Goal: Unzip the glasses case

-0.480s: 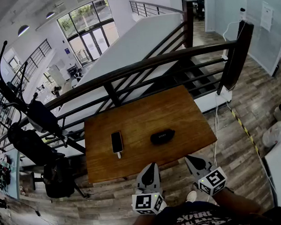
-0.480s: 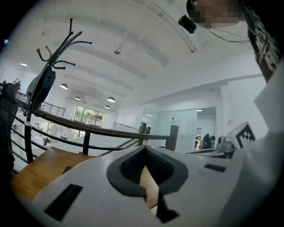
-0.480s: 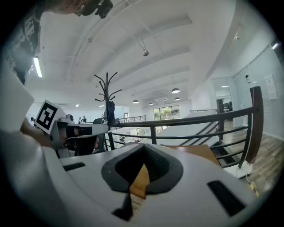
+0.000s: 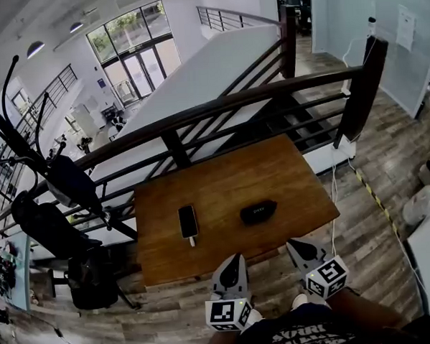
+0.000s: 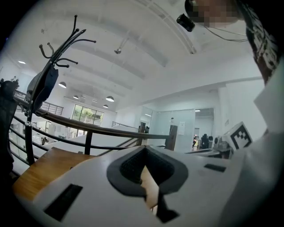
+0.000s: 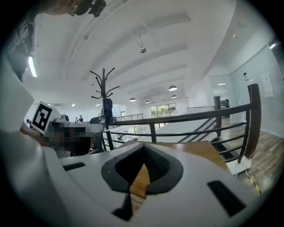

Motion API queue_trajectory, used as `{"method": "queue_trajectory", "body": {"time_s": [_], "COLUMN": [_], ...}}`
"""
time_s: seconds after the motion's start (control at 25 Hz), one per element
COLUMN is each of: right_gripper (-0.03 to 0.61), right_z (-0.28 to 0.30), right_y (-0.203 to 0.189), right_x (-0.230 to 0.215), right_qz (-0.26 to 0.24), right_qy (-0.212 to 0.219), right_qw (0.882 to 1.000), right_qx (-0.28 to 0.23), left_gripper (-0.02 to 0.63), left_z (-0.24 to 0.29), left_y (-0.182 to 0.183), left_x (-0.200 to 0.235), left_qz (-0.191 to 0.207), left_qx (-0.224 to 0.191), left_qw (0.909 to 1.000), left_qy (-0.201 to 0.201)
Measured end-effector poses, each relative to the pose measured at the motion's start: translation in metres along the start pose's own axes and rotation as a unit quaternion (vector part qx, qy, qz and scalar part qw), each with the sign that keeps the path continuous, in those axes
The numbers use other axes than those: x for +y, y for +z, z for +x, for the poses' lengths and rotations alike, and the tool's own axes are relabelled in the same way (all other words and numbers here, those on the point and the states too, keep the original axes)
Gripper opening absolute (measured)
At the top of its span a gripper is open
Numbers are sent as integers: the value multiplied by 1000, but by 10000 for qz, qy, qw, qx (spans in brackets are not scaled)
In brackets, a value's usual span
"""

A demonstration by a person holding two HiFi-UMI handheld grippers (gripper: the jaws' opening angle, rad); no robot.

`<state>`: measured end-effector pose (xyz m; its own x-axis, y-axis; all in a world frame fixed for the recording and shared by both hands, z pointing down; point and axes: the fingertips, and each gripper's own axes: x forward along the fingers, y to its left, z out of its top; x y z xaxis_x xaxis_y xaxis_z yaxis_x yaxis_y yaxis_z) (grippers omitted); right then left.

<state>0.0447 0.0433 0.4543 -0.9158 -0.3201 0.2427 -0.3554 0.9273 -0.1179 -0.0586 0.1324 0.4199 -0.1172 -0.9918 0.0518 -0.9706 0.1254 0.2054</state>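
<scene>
We find the glasses case (image 4: 258, 211) on the table (image 4: 287, 171), right of centre near the front edge, its long axis roughly along that edge (a phone (image 4: 188, 222) lies to its left). The left gripper (image 4: 233, 261) and right gripper (image 4: 295, 245) hang short of that edge, jaws together on nothing, and the case lies ahead, between them.

Bright, even daylight; fisheye-warped edges

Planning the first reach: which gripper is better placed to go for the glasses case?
Right, by a small margin. The glasses case lies between the two, slightly closer to the right gripper. The phone lies on the left gripper's side. Both are short of the table, jaws together, empty.
</scene>
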Motion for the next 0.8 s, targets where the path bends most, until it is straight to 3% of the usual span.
{"method": "queue_trajectory", "body": {"time_s": [0.4,0.8], "right_gripper": [-2,-2], "right_z": [34,95], "right_y": [-37,-56], "right_x": [12,-57], "right_qz": [142,516], "right_qy": [-255,-294], "right_qw": [9983,9949], "right_qx": [508,818], "left_gripper": [5,5], "left_z": [10,120], "left_y": [-29,-59], "left_x": [68,92], "left_qz": [-181,182], "left_qx": [350,1176], "left_qw": [9992,9924], "left_qy": [-2,-328]}}
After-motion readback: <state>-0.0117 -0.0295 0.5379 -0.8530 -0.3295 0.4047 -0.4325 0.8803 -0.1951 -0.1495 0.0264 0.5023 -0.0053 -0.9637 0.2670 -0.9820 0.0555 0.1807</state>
